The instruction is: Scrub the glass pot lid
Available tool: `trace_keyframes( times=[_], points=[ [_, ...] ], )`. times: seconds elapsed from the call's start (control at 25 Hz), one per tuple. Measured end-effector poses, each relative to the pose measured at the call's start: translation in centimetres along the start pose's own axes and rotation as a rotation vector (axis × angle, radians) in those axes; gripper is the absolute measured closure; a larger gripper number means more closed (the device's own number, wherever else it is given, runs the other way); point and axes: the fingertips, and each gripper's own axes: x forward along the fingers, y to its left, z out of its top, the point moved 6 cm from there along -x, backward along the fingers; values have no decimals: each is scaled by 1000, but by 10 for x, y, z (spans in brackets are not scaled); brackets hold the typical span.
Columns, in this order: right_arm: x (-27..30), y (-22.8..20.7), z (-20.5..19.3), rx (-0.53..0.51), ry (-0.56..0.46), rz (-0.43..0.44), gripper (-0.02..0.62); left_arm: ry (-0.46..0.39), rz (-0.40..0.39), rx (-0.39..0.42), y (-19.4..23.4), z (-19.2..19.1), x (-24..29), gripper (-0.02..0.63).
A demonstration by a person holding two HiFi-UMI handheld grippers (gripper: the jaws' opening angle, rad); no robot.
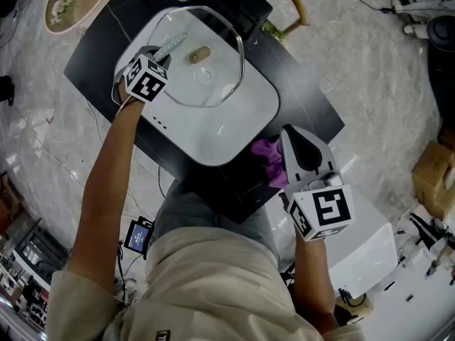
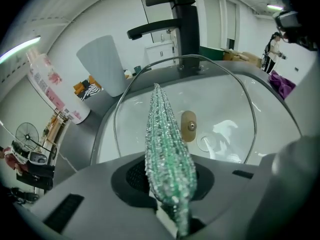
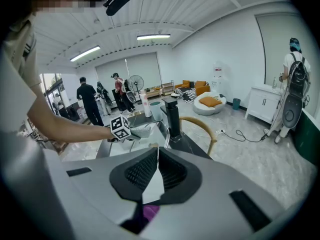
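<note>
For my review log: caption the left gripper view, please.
Left gripper holds a sparkly green scrubber over the glass lid in the sink.

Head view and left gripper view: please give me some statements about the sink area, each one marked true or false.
1. The left gripper is clamped on a glittery green scrubber. True.
2. The glass lid lies on the floor. False: it sits in the white sink.
3. The purple cloth is inside the sink. False: it lies on the black counter, by the right gripper.
4. The lid has a tan knob. True.
</note>
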Motion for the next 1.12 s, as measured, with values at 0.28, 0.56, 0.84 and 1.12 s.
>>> trace_keyframes(
  times=[0.28, 0.56, 0.84, 1.12],
  points=[
    [-1, 0, -4, 10, 6, -1, 571, 0, -31, 16, -21, 5, 2, 522],
    [-3, -2, -6, 14, 3, -1, 569, -4, -135, 119, -88, 18, 8, 522],
    [-3, -1, -8, 19, 2, 1, 570, -42, -304, 260, -171, 38, 1, 522],
    [-4, -1, -10, 23, 3, -2, 571, -45, -350, 277, -184, 42, -4, 522]
  ],
)
